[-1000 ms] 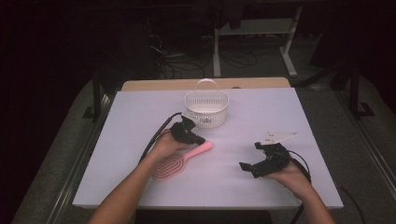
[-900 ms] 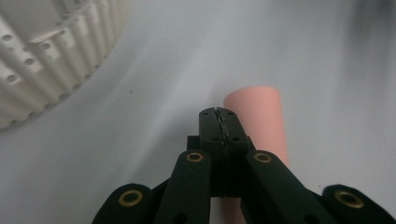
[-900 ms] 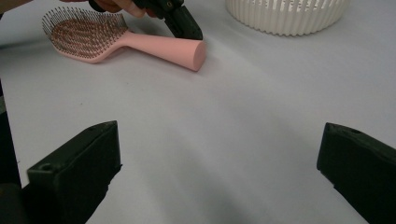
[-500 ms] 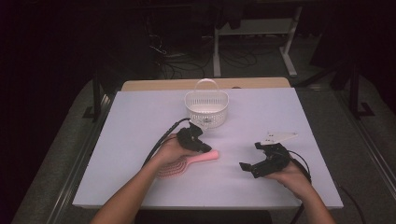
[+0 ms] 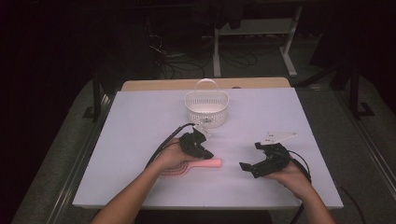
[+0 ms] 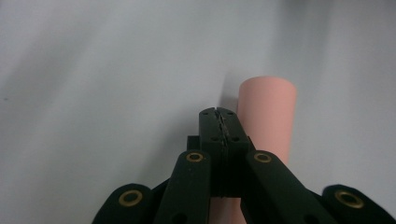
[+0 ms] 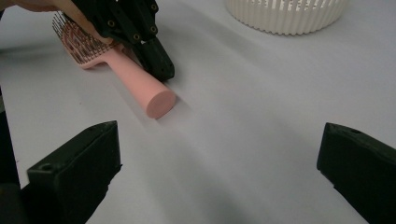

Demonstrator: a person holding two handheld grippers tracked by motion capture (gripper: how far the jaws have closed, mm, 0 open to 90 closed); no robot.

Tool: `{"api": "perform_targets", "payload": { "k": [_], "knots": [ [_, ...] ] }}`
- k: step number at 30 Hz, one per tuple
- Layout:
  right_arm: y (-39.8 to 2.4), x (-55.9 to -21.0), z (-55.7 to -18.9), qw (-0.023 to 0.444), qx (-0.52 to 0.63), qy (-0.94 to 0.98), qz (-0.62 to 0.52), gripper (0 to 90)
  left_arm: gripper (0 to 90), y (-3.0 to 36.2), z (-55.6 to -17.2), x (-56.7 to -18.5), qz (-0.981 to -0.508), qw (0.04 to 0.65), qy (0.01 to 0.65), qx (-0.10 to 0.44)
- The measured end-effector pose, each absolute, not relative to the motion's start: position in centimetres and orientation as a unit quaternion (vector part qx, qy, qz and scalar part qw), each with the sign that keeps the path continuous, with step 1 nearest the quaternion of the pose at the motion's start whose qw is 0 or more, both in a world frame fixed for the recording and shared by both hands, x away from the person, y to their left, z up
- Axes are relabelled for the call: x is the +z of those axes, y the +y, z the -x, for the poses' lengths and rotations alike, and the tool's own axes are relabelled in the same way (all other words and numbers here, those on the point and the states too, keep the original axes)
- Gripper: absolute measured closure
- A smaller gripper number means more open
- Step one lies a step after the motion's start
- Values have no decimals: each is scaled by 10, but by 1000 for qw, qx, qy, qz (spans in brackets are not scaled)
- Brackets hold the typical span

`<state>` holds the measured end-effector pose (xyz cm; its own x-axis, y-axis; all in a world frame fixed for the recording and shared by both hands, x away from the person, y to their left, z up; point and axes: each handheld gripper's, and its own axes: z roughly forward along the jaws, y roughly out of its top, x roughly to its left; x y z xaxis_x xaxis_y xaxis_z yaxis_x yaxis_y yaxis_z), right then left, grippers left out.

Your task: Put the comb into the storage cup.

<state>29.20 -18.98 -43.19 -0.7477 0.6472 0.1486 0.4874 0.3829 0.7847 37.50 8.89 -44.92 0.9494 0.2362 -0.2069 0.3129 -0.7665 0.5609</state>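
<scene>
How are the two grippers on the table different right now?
The left gripper has its jaws shut tight together, while the right gripper has its jaws spread wide open. The left gripper sits right beside the pink hairbrush handle, while the right gripper is apart from it, facing it. Both are black and each is held in a hand.

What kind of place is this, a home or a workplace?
Probably a lab or workshop set up for recording, not a home. A bare white table stands in a dark room, loose cables lie on the floor behind it, and a metal desk frame stands farther back.
</scene>
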Motion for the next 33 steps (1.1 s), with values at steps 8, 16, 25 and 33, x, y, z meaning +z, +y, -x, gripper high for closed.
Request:
{"api": "perform_targets", "payload": {
  "k": [8, 16, 25, 33],
  "knots": [
    [-189, -432, -292, 91, 436, 827, -343, 0, 900, 84, -363, -449, -942, 302, 130, -68],
    [-189, -432, -292, 91, 436, 827, -343, 0, 900, 78, -353, -448, -942, 305, 115, -77],
    [-189, -432, -292, 91, 436, 827, -343, 0, 900, 83, -355, -443, -932, 331, 125, -75],
    [-189, -433, -292, 90, 436, 827, -343, 0, 793, 103, -362, -425, -910, 379, 155, -61]
  ]
}}
